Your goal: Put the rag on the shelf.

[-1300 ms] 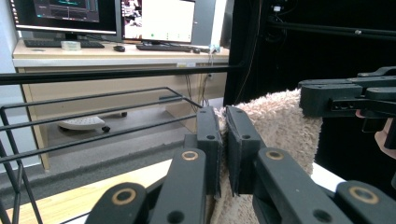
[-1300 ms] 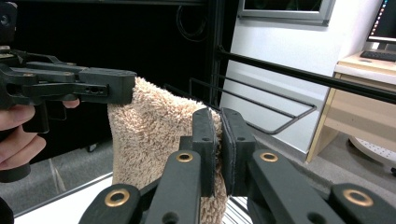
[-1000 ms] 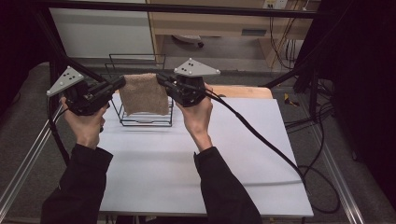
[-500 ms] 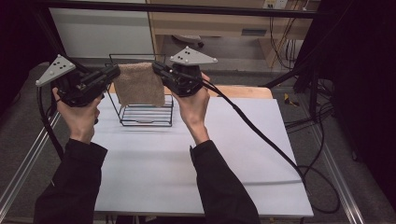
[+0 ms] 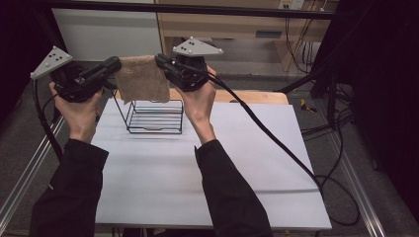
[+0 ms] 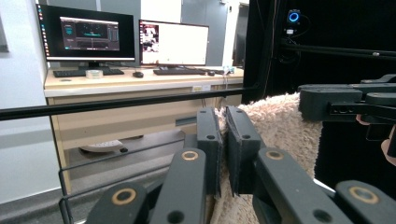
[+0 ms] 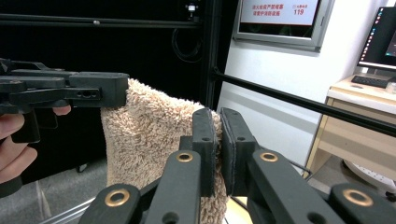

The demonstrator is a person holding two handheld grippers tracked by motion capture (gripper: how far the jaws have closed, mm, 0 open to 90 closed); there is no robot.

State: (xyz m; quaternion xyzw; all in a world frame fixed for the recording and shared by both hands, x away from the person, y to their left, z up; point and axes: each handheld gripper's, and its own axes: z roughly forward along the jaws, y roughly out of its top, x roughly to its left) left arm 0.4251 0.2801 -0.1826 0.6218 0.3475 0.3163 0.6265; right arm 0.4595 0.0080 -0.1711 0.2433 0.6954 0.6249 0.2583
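Table: white top (image 5: 247, 168) across the lower and middle part of the high view, the person's dark sleeves coming in from the bottom edge.
Rack: black wire rack (image 5: 155, 116) standing on the table's far left part, left of centre in the high view, directly under the towel.
Towel: beige terry towel (image 5: 142, 78) held up in the air, upper left of the high view, stretched between the two grippers and hanging down toward the rack's top without clearly touching it.
Left gripper: left gripper (image 5: 114, 64) at the upper left of the high view, its jaws clamped on the towel's left top corner; in the left gripper view the towel (image 6: 275, 126) is pinched between the two black jaws at centre.
Right gripper: right gripper (image 5: 160, 60) just right of the towel in the high view, jaws closed on the towel's right top corner; the right gripper view shows the cloth (image 7: 149, 140) squeezed between its jaws, lower centre.
Monitors: two lit screens (image 6: 126, 35) on a desk, upper left of the left gripper view.
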